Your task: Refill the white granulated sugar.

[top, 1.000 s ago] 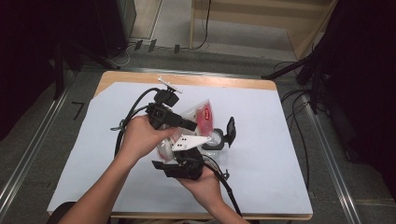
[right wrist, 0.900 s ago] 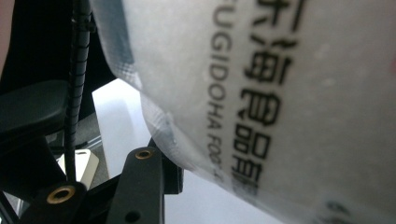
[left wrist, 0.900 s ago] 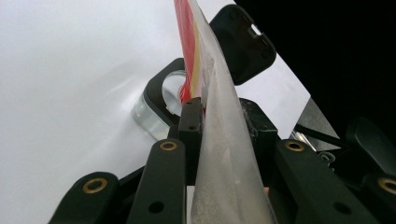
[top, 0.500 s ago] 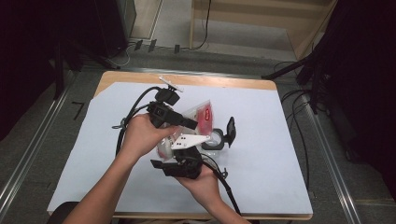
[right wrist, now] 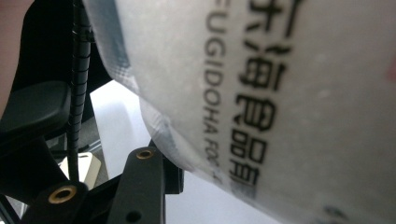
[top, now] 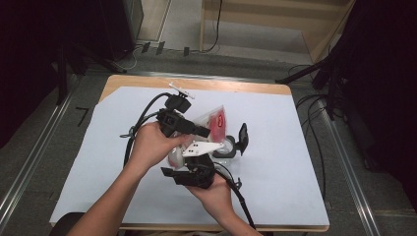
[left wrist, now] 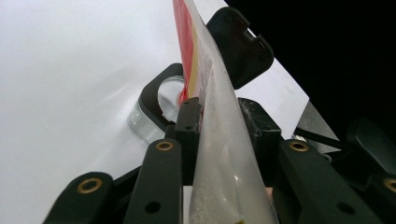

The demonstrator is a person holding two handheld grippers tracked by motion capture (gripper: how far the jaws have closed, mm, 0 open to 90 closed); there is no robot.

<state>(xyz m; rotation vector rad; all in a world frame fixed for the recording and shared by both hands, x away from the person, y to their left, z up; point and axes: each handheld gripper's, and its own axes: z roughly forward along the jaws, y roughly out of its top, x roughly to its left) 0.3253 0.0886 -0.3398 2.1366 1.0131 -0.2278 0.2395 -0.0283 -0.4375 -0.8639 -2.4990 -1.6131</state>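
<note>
In the left gripper view, the left gripper's (left wrist: 219,135) jaws stood narrow with the clear red-printed bag (left wrist: 219,154) between them, and they had just been opening. The right gripper's (right wrist: 187,172) jaws were mostly hidden behind the bag, so its grip could not be told. From above, the bag hung over the white counter (top: 295,147) beside a black-rimmed glass container (top: 227,146), its contents unclear.

A pouch (top: 212,123) stands between the left tongs (left wrist: 223,135), above the container (top: 227,147).

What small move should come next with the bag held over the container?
Probably tilt the bag toward the clear container below it. Both the left gripper and the right gripper hold the bag, and the container's black lid stands open.
</note>
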